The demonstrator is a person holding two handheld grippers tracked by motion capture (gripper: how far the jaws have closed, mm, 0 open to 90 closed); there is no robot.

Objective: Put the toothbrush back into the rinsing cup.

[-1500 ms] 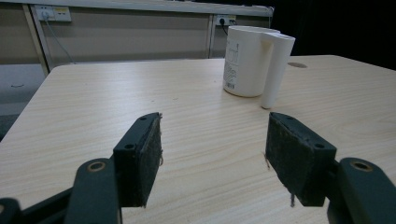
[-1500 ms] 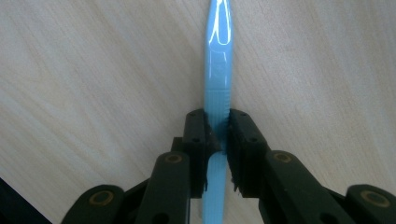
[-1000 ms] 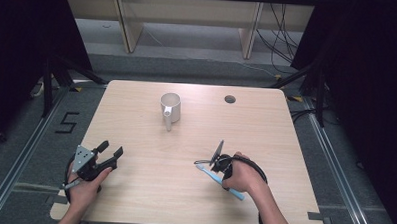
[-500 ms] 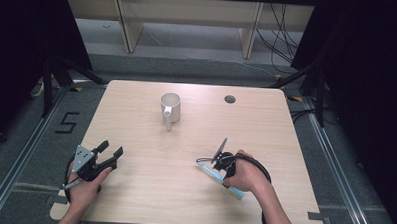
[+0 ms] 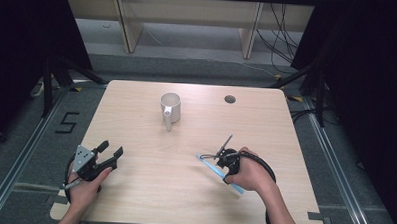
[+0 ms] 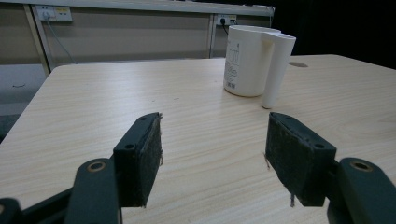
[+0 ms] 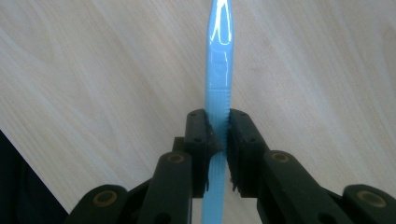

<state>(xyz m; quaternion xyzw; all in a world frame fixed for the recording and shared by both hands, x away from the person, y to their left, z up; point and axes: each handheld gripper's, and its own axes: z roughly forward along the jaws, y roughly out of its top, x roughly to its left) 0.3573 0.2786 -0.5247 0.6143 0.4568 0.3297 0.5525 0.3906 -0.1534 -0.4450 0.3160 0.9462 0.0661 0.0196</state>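
Note:
A white mug (image 5: 170, 109) stands upright at the table's far middle, its handle turned toward the person; in the left gripper view the mug (image 6: 254, 60) is ahead and to the right. My left gripper (image 5: 111, 150) rests near the front left, open with nothing between its pads (image 6: 212, 158). At the front right, my right gripper (image 5: 221, 165) points down at the table and is shut on a light blue plastic stick (image 5: 209, 165), shaped like a toothbrush handle. The stick (image 7: 218, 56) runs straight out between the jaws (image 7: 217, 135), low over the wood.
A round cable hole (image 5: 230, 99) sits in the tabletop at the far right. The wooden table (image 5: 136, 120) has bare room between the two hands and in front of the mug. Dark floor and a metal rail (image 5: 25, 151) border the left edge.
The right hand has shifted very slightly with the blue stick still held. The left gripper and the mug have not moved.

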